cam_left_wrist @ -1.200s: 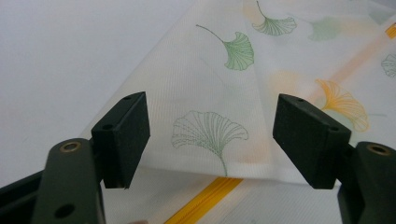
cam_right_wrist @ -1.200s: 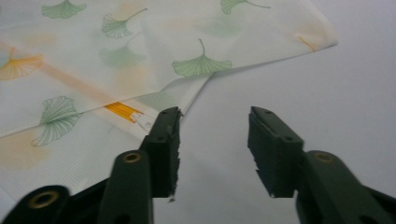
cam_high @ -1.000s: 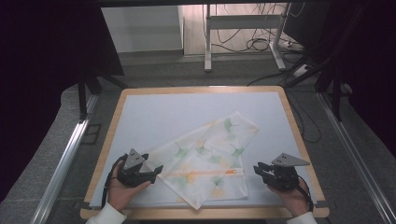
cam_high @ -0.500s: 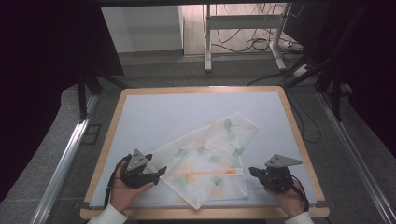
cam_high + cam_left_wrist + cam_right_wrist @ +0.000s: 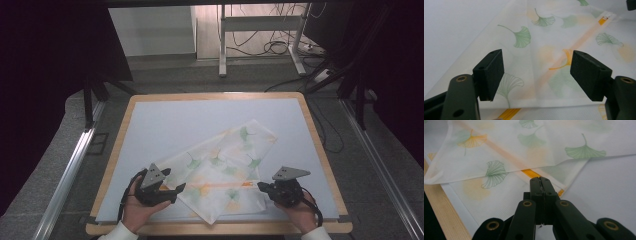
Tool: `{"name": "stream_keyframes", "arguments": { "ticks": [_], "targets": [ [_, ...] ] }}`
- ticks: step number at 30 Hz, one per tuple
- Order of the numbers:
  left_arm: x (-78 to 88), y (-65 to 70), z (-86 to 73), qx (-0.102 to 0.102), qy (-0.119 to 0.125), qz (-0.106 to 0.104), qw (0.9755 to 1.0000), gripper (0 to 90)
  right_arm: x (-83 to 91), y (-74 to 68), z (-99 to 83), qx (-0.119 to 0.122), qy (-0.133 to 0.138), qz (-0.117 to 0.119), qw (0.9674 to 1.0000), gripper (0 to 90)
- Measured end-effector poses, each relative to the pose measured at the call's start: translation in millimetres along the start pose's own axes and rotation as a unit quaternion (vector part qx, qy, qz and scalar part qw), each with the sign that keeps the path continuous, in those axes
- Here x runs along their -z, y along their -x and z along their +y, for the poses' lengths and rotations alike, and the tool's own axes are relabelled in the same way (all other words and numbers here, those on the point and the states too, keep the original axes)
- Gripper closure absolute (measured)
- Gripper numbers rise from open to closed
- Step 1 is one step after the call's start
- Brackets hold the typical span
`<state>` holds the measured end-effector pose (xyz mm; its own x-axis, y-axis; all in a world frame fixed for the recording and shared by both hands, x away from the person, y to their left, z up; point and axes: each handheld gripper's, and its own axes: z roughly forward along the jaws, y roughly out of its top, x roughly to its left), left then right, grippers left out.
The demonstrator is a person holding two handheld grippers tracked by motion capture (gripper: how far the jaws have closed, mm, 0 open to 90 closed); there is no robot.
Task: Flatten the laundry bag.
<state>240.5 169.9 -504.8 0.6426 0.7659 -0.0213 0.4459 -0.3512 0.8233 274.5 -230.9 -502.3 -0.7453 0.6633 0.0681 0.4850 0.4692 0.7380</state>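
Observation:
A thin white cloth [image 5: 225,165] printed with green and orange ginkgo leaves lies folded and askew on the near half of the table. My left gripper [image 5: 179,191] is at its near left edge. Its jaws [image 5: 537,72] stand wide open just above the cloth's hem, touching nothing. My right gripper [image 5: 260,186] is at the cloth's near right edge. In the right gripper view its jaws [image 5: 540,180] are pressed together on the lower layer of the cloth [image 5: 499,152], beside an orange stripe and close to a corner.
A pale mat [image 5: 200,120] covers the table, framed by a wooden rim [image 5: 215,95]. The rim's near edge [image 5: 444,215] runs just behind my right gripper. Metal rails flank the table, and a desk frame with cables stands on the floor beyond.
My right gripper slid left onto the cloth's edge and its jaws came together. My left gripper edged slightly right toward the cloth and stayed open.

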Motion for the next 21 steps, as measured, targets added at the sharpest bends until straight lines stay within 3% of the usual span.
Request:
{"name": "stream_keyframes", "arguments": {
  "ticks": [6, 16, 21],
  "targets": [
    [-4.2, 6.1, 2.5, -0.005, -0.002, -0.009, 0.9999, 26.8, -8.5, -9.4, 1.7, 0.004, -0.012, 0.017, 0.9998, 89.4],
    [-16.5, 19.1, 8.2, -0.013, -0.007, -0.017, 0.9997, 26.6, -28.2, -22.9, 4.5, 0.032, -0.044, 0.037, 0.9979, 89.4],
    [-24.1, 32.6, 11.7, -0.035, -0.012, -0.026, 0.9990, 26.6, -32.9, -25.0, 4.5, 0.036, -0.054, 0.041, 0.9971, 89.4]
  ]
}}
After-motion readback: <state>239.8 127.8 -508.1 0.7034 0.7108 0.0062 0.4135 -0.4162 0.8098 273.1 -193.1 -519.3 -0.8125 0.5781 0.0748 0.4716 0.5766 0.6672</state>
